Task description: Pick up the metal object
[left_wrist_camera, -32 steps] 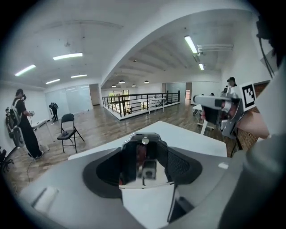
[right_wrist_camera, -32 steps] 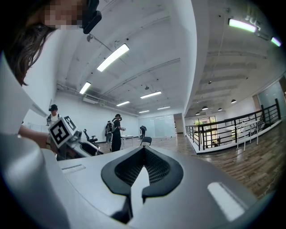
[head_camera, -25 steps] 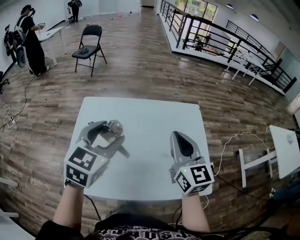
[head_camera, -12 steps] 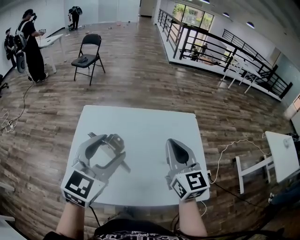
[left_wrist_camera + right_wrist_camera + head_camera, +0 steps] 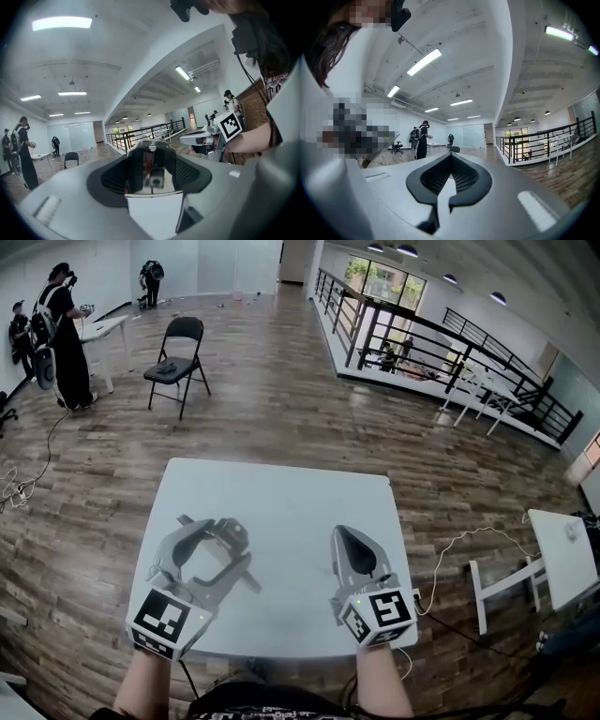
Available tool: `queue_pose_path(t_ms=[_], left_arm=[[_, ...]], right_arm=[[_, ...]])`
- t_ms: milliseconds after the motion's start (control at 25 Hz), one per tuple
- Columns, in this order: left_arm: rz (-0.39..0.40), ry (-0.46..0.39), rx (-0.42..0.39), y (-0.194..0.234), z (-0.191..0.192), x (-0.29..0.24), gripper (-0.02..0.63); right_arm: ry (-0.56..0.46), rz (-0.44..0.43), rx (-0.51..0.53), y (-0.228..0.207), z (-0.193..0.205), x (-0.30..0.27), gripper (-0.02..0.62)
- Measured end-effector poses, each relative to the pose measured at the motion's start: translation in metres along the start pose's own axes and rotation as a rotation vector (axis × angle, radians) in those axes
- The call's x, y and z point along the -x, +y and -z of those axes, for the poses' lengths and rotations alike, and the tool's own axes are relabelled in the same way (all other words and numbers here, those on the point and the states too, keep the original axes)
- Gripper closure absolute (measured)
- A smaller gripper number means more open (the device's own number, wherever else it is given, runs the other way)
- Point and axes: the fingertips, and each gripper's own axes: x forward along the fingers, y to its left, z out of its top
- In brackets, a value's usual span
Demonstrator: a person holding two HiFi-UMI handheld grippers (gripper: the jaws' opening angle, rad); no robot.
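My left gripper (image 5: 214, 525) hovers over the left half of the white table (image 5: 281, 488), shut on a small shiny metal object (image 5: 232, 529). In the left gripper view the metal object (image 5: 152, 172) sits clamped between the two dark pads, reflecting the room, and my left gripper (image 5: 152, 157) points across the table toward the other hand. My right gripper (image 5: 345, 534) rests over the table's right half with its jaws shut and nothing between them. In the right gripper view my right gripper (image 5: 450, 158) shows its pads meeting at the tip.
A black folding chair (image 5: 178, 351) stands on the wood floor beyond the table. A person (image 5: 64, 334) stands by a desk at the far left. A railing (image 5: 441, 352) runs along the back right. A second white table (image 5: 562, 554) and a floor cable (image 5: 459, 531) lie to the right.
The head view has tilted, so the table and both grippers sit a little lower in the picture. The left gripper still holds the metal object; the right stays shut.
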Motion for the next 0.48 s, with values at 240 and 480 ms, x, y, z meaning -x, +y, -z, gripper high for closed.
queue_pose_path(t_ms=[240, 480], left_arm=[[-0.007, 0.005, -0.011, 0.0005, 0.0013, -0.0009, 0.314], [-0.003, 0.018, -0.009, 0.0002, 0.005, -0.0037, 0.314]], right_arm=[[0.0, 0.009, 0.005, -0.001, 0.0002, 0.0004, 0.586], [0.007, 0.005, 0.01, -0.001, 0.0, -0.0006, 0.586]])
